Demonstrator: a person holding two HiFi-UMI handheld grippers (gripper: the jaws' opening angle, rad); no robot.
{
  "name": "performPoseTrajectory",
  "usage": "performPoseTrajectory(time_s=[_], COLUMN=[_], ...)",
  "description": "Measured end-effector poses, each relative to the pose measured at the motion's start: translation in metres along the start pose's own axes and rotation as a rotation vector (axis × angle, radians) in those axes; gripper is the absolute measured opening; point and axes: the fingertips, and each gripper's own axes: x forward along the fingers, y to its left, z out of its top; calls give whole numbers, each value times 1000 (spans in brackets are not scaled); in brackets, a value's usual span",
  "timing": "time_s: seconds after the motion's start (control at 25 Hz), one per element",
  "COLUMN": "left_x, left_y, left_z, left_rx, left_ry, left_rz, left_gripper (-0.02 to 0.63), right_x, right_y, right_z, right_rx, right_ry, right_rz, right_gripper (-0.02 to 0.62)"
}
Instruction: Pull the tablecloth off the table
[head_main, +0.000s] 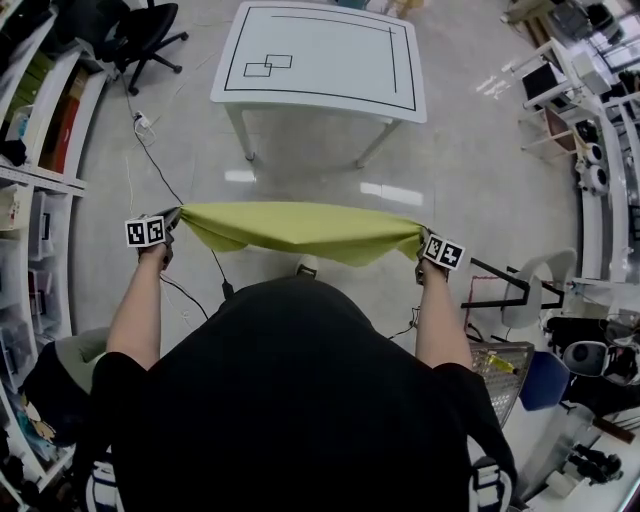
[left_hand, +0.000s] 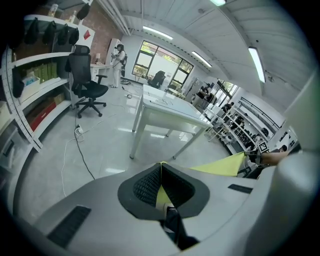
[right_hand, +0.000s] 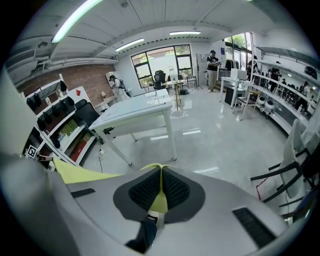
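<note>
Fingers (left_hand: 141, 186), both pairs, tight on tablecloth (head_main: 300, 228)

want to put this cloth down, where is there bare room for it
The white table is bare on top, only drawn lines on it. The floor between the table and the tablecloth is open too, save a cable at its left edge. Crowded: the shelves on the left, the racks on the right.

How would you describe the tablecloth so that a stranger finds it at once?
Start at the white table with black lines on its top. Nearer the person, clear of that table, the tablecloth hangs stretched between the left claw and the right claw, each shut on one end. It alone is a plain yellow-green sheet.
</note>
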Motion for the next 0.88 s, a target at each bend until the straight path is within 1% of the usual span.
performPoseTrajectory(time_s=[0.12, 0.36, 0.64, 0.88], left_x=[-25, -66, -103, -139], left_y=[-1, -11, -22, -35], left_z=[4, 34, 83, 131], left_rx=[8, 34, 88, 120], left_ry=[-32, -126, -242, -339], left_rz=[-7, -15, -25, -38], left_gripper=[21, 21, 21, 22], right_x=[-23, -67, -114, -157], right_y=[11, 33, 55, 66], right_z=[-2, 15, 52, 82], right_rx=[5, 20, -48, -43], right_ry=[-38, -123, -232, -326], right_rz=[4, 17, 10, 0], right_gripper=[23, 23, 23, 23])
